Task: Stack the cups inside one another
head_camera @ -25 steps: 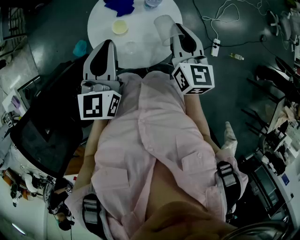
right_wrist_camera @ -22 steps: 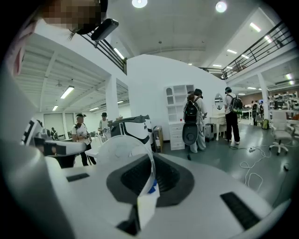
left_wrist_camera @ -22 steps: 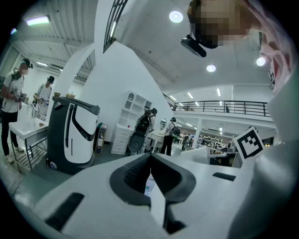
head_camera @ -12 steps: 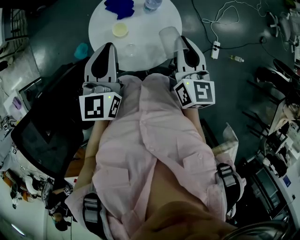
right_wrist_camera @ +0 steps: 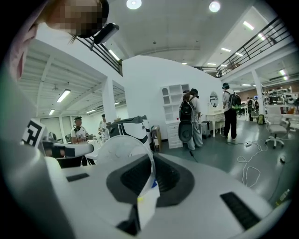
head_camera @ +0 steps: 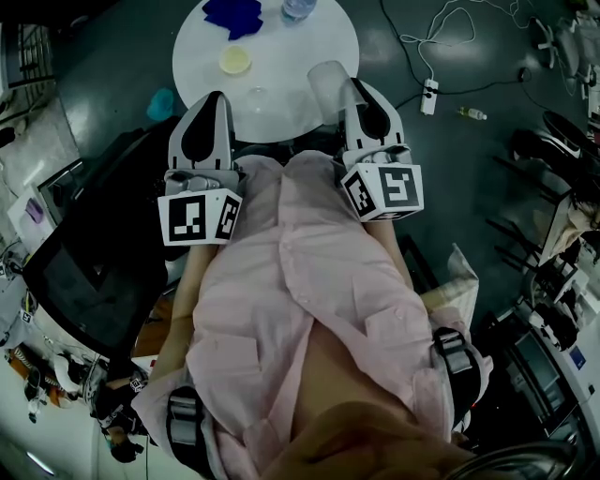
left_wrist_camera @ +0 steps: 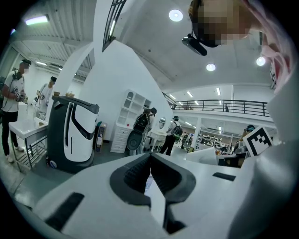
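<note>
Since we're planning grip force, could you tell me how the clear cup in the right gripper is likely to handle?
The clear cup looks thin-walled, so probably light and easily squashed. The right gripper pinches just its wall, so it may swing or slip if jolted.

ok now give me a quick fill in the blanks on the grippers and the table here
1. The right gripper is ___ on the clear cup.
2. The left gripper, jaws together at the tips, holds ___.
3. A ___ cloth lies at the far edge of the round white table.

Missing words: shut; nothing; blue
</note>
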`<action>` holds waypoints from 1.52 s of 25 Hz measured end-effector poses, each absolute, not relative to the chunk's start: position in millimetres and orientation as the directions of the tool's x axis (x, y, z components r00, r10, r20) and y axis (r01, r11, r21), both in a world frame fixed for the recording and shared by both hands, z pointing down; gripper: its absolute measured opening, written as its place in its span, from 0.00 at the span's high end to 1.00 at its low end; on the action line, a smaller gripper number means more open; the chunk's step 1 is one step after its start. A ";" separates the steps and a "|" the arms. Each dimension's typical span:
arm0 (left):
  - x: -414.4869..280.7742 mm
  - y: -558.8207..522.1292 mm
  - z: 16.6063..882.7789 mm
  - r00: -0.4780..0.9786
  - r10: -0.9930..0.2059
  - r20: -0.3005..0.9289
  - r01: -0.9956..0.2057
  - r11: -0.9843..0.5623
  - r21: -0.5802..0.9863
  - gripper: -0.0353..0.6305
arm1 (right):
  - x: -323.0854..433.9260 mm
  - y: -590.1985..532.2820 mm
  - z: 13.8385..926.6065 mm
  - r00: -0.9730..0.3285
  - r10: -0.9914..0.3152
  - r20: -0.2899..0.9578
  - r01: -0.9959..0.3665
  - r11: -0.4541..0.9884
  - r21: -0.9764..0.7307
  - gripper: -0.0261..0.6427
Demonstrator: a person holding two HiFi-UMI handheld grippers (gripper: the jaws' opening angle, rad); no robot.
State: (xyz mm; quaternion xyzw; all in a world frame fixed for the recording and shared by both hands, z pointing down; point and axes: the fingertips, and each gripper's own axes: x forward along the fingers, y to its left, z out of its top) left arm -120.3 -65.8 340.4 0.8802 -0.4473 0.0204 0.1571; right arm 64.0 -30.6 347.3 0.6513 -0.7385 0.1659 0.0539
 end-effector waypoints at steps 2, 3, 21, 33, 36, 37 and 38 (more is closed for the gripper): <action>-117.1 -63.4 338.4 0.597 -0.783 0.175 -0.795 -0.549 0.258 0.92 | 66.6 -28.4 346.1 -0.148 -0.943 0.299 -0.980 0.101 -0.169 0.91; -114.4 -62.0 337.1 0.596 -0.784 0.176 -0.796 -0.548 0.256 0.92 | 68.8 -27.2 345.5 -0.150 -0.942 0.300 -0.981 0.103 -0.167 0.91; -39.8 -20.2 334.3 0.521 -0.829 0.202 -0.850 -0.481 0.216 0.92 | 118.5 -11.7 346.2 -0.324 -0.898 0.297 -0.945 0.291 -0.151 0.91; -29.6 -8.0 336.6 0.455 -0.869 0.194 -0.888 -0.428 0.167 0.92 | 131.1 -14.6 350.1 -0.383 -0.884 0.269 -0.922 0.348 -0.168 0.91; -29.9 -8.5 337.3 0.453 -0.870 0.194 -0.890 -0.426 0.166 0.92 | 130.4 -15.3 351.4 -0.388 -0.882 0.268 -0.920 0.353 -0.169 0.91; -29.6 -8.5 337.4 0.452 -0.870 0.195 -0.890 -0.426 0.164 0.92 | 130.3 -15.5 351.6 -0.389 -0.881 0.268 -0.920 0.354 -0.169 0.91; -29.0 -8.7 337.5 0.452 -0.870 0.196 -0.890 -0.426 0.163 0.92 | 130.6 -16.0 351.8 -0.389 -0.881 0.268 -0.920 0.354 -0.170 0.91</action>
